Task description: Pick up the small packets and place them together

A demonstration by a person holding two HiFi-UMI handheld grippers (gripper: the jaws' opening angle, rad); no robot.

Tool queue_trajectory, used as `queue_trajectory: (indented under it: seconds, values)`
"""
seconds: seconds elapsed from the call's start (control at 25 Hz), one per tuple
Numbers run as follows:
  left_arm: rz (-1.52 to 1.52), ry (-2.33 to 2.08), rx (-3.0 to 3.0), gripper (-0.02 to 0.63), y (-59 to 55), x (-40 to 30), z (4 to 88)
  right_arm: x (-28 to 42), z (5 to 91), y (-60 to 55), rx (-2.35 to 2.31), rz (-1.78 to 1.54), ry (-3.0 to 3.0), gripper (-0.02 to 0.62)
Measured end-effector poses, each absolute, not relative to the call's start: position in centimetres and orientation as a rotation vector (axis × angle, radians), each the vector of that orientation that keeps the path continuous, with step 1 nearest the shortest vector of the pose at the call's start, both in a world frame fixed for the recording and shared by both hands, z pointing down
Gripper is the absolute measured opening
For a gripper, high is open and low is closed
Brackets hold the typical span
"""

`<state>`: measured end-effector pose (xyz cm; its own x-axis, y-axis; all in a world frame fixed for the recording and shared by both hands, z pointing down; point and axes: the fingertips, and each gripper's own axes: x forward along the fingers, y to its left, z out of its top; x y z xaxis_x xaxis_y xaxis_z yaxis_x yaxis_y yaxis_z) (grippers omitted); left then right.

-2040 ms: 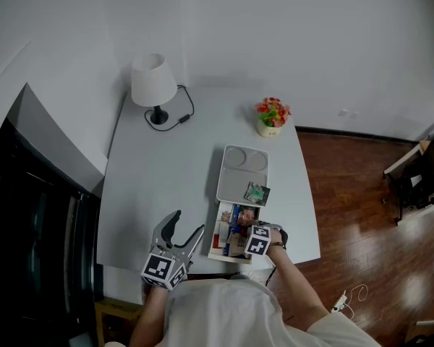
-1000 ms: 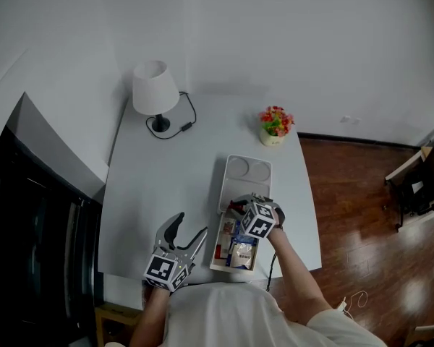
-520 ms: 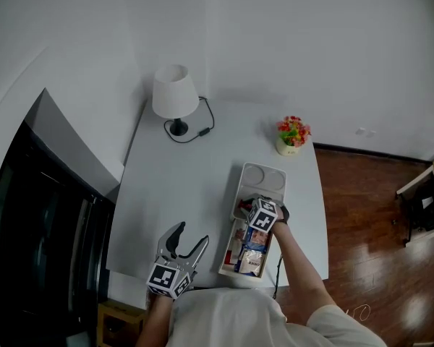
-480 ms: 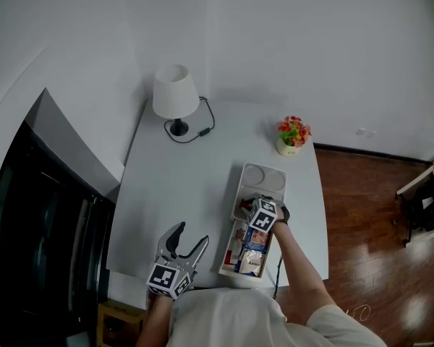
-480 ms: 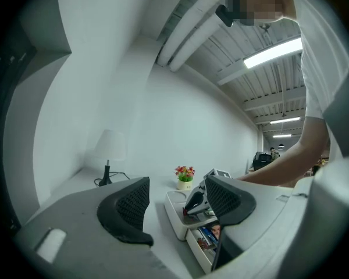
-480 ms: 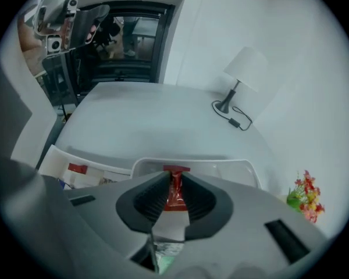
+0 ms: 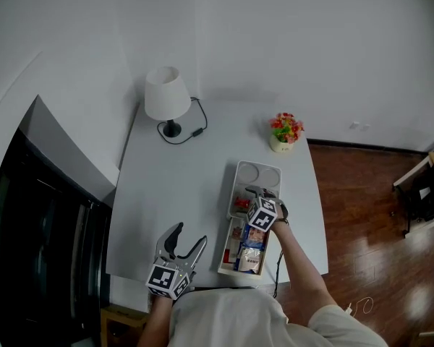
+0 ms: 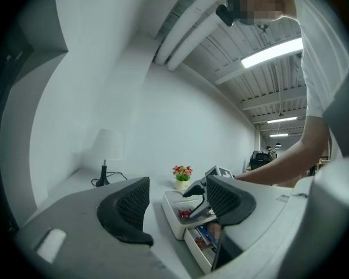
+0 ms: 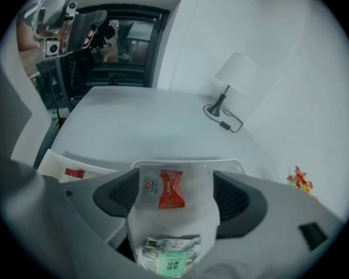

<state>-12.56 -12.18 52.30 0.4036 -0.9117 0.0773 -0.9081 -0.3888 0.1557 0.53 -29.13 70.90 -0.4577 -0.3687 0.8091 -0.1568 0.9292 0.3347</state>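
A clear small packet with a red sweet point(image 9: 163, 189) lies flat in the near end of the white tray point(image 9: 186, 163), between the jaws of my right gripper point(image 9: 173, 194). Those jaws have just been opening, and their pads stand clear of the packet. A green-and-white packet point(image 9: 167, 260) lies closer to the camera in the same tray. From the head view the right gripper point(image 7: 255, 195) hovers over the tray point(image 7: 233, 186), with the red packet point(image 7: 240, 202) beside it. My left gripper point(image 7: 188, 236) rests open near the table's front edge, holding nothing point(image 8: 180, 209).
A long white box point(image 7: 224, 248) with several more packets sits directly in front of the tray. A white lamp point(image 7: 166, 96) with a black cord stands far left, and a small flower pot point(image 7: 285, 130) far right. The table's right edge runs close to the tray.
My right gripper came from the packet box to the tray, sank a little, and opened, leaving the red packet lying in the tray. The left gripper stayed where it was.
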Motion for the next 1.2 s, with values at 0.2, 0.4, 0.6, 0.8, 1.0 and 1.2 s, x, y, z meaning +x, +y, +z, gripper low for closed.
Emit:
queue_trajectory:
  seconds: [0.2,0.4,0.6,0.8,1.0,1.2]
  values:
    - [-0.049,-1.608,2.498,0.298,-12.5,-12.2,52.0,0.4,61.2,-28.5,0.71,-0.165,-2.413,0.414]
    - [-0.064,-1.573,2.554,0.298,-13.4,-11.4,50.8,2.4,50.0,-25.2,0.993,-0.108,-2.777,0.412]
    - [-0.09,-1.529,2.637,0.298,-14.3,-9.5,48.3,7.9,42.7,-21.5,1.37,-0.261,-2.885,0.384]
    - [-0.108,-1.519,2.732,0.295,-14.6,-7.4,45.6,13.4,42.2,-18.4,1.723,-0.28,-2.675,0.383]
    - [-0.095,-1.496,2.754,0.295,-14.7,-5.9,45.8,15.1,45.7,-15.6,1.796,-0.099,-2.598,0.344]
    - [0.054,-1.564,2.766,0.293,-14.9,-4.9,47.1,15.2,47.0,-15.2,1.74,-0.106,-2.575,0.344]
